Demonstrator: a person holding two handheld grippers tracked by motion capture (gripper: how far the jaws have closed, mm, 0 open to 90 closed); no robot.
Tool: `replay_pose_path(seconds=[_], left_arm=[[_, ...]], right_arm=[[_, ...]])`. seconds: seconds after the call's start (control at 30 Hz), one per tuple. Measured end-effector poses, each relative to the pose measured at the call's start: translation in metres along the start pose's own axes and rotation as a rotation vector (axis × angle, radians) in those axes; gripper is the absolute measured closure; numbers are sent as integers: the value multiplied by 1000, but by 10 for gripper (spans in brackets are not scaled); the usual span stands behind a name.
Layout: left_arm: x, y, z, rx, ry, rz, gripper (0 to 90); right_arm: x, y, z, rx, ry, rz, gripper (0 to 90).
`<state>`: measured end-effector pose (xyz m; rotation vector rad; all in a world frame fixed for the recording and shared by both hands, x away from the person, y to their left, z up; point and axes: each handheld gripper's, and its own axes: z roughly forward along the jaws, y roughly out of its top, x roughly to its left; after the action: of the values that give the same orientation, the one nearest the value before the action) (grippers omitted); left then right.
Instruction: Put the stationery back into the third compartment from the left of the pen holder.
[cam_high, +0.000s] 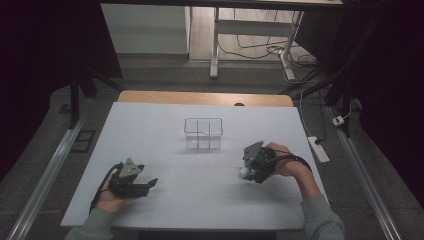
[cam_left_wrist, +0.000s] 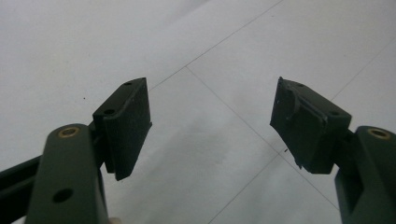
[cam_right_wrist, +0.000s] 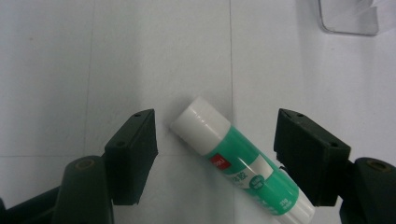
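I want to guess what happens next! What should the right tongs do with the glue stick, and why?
Probably close: the right tongs are open with the glue stick lying between the jaws on the table, not yet gripped. Closing would grasp it.

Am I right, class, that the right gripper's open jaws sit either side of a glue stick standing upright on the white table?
Not quite. The right gripper is open with a jaw on either side of the glue stick, but the stick lies flat on its side on the white table, not upright. The right gripper view shows this.
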<state>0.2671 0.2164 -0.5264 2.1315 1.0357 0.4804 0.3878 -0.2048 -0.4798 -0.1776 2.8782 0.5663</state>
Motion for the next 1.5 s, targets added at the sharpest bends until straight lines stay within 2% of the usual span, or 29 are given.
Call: replay_pose_path(seconds=[0.13,0.4,0.67,0.83,0.93,1.07,1.13,1.23,1.4,1.5], left_arm=[[0,0,0,-3,-5,-3,284],[0,0,0,-3,-12,-3,282],[0,0,0,-4,-13,-4,282],[0,0,-1,-4,-13,-3,282],[0,0,-1,-6,-12,-3,282],[1,0,-2,-15,-24,-14,281],[1,0,-3,-26,-34,-24,281],[2,0,-3,-26,-33,-27,281],[3,-1,-3,-16,-27,-23,280],[2,-1,-3,-17,-27,-23,281]], right_arm=[[-2,-1,5,32,3,-4,316],[-5,-3,12,56,27,-37,369],[-6,-4,18,46,62,-73,489],[-5,-3,18,39,89,-95,628],[-5,-4,18,37,84,-97,645],[-5,-3,16,45,60,-104,647],[-6,-3,14,44,43,-93,647],[-7,-3,7,-11,17,-57,648],[-7,1,-7,-87,-28,-30,648],[-8,-1,-12,-129,-69,8,648]])
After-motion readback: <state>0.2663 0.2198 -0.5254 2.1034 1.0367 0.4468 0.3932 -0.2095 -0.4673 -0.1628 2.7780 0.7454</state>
